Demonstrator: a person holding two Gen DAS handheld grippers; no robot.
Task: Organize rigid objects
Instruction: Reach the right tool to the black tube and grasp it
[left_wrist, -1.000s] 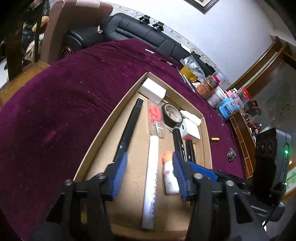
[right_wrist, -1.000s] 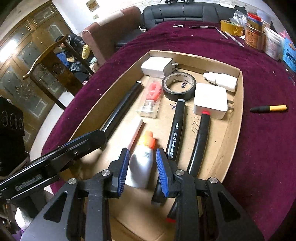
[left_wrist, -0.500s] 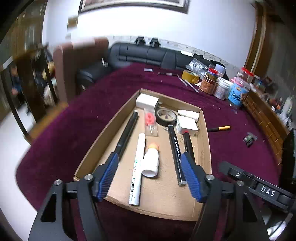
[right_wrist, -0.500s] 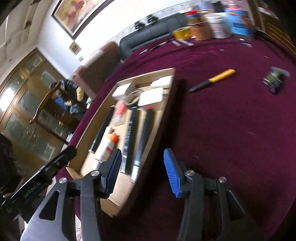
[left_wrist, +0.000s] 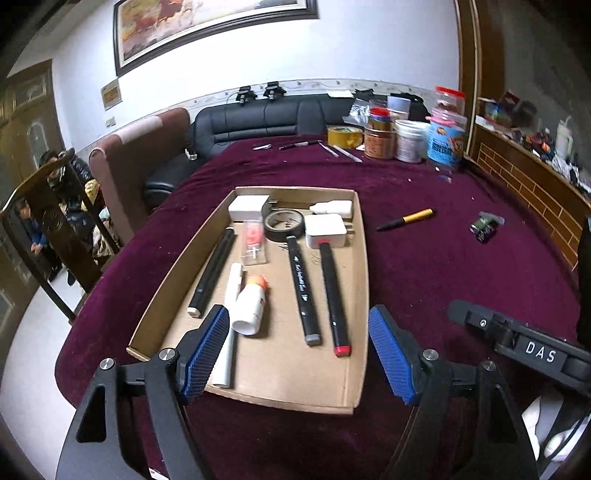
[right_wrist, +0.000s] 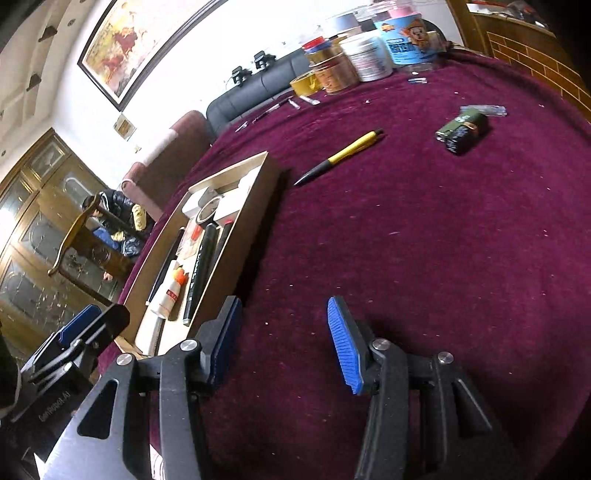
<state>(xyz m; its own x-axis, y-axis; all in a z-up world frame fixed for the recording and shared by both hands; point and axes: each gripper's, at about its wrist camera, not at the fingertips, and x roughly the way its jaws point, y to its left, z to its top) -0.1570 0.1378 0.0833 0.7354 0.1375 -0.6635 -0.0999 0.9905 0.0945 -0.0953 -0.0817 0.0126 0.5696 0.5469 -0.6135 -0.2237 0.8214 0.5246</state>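
My right tongs (right_wrist: 284, 341) are nearer the yellow-and-black pen (right_wrist: 341, 156), which lies on the counter (right_wrist: 424, 240) well ahead, its long axis slanting up to the right. Both tongs have just been opening and hold nothing; the left tongs (left_wrist: 298, 349) hang over the near end of the cardboard tray (left_wrist: 360, 280).

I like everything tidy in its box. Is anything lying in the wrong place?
Yes. A yellow and black pen and a small dark green pack lie loose on the purple cloth, outside the cardboard tray where the other things sit. Inside it, the white bottle lies on its side.
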